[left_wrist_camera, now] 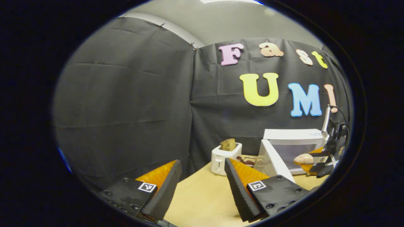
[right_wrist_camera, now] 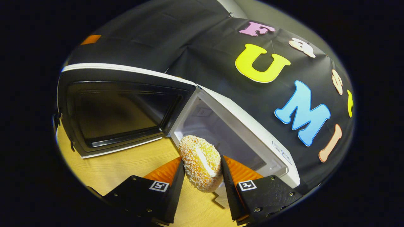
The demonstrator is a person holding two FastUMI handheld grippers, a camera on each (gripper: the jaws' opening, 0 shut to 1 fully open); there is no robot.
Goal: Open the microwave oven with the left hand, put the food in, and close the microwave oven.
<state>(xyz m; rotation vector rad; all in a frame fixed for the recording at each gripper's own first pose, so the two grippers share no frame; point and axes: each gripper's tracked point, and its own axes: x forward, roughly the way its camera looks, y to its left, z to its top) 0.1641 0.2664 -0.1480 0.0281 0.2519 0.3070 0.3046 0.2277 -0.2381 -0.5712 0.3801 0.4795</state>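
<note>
In the right gripper view, my right gripper [right_wrist_camera: 202, 171] is shut on a round sesame-crusted bun [right_wrist_camera: 201, 162], held on edge between the fingers just in front of the white microwave [right_wrist_camera: 240, 121]. The microwave's door [right_wrist_camera: 116, 108] stands swung wide open to the left, and its pale cavity [right_wrist_camera: 217, 130] lies right behind the bun. In the left gripper view, my left gripper [left_wrist_camera: 202, 186] hangs open over the wooden table [left_wrist_camera: 202, 195], with nothing between its fingers. Farther right the microwave [left_wrist_camera: 293, 142] shows with its door [left_wrist_camera: 274, 160] open, and the right gripper [left_wrist_camera: 325, 157] holds the bun [left_wrist_camera: 303, 159] at the opening.
A white toaster [left_wrist_camera: 224, 157] with a slice of bread in its slot stands at the table's back, left of the microwave. Small dark items on a tray [left_wrist_camera: 247, 161] sit between toaster and microwave. Black cloth walls close in the booth behind.
</note>
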